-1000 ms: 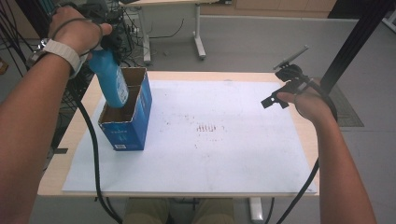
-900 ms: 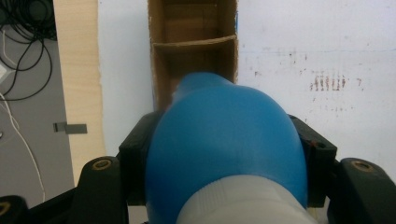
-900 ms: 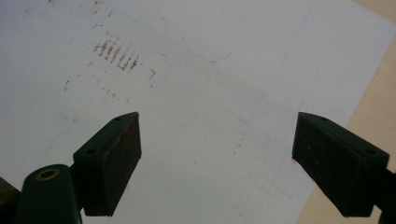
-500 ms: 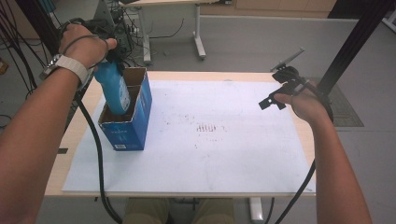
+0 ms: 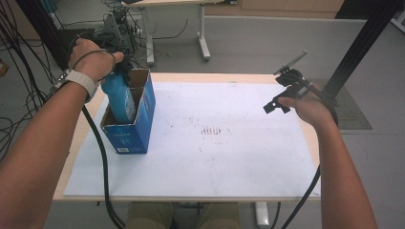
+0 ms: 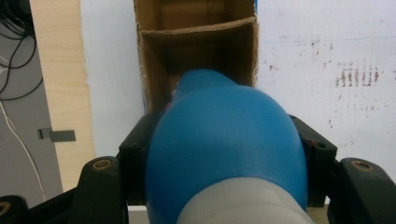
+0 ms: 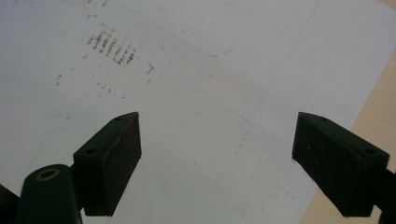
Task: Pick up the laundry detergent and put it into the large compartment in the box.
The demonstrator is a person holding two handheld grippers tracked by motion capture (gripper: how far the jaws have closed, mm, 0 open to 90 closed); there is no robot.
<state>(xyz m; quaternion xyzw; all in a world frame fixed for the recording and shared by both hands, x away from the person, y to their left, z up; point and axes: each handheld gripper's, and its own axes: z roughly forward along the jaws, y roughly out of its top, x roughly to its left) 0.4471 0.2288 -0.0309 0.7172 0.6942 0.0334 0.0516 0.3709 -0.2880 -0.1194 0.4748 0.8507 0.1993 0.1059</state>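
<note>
A blue bottle (image 5: 120, 99) with a grey neck stands tilted, its lower end inside an open blue cardboard box (image 5: 136, 131) at the table's left. My left gripper (image 5: 119, 70) is shut on the bottle's upper part from above. In the left gripper view the bottle (image 6: 224, 140) sits between the black pads (image 6: 136, 151), and the box (image 6: 154, 70) shows a divider with an empty compartment beyond it. My right gripper (image 5: 277, 102) hovers open over the table's right side. In the right gripper view its jaws (image 7: 217, 158) stand wide apart with nothing between them.
A white sheet (image 5: 215, 157) with brown smudges covers the wooden table (image 5: 200, 76). Cables hang off the left edge (image 5: 102, 157). A black post (image 5: 363, 43) rises at the back right, and another desk's legs (image 5: 203, 43) stand behind the table.
My left hand has come down, and the blue bottle has sunk deeper into the box. The right hand has stayed about where it was.
</note>
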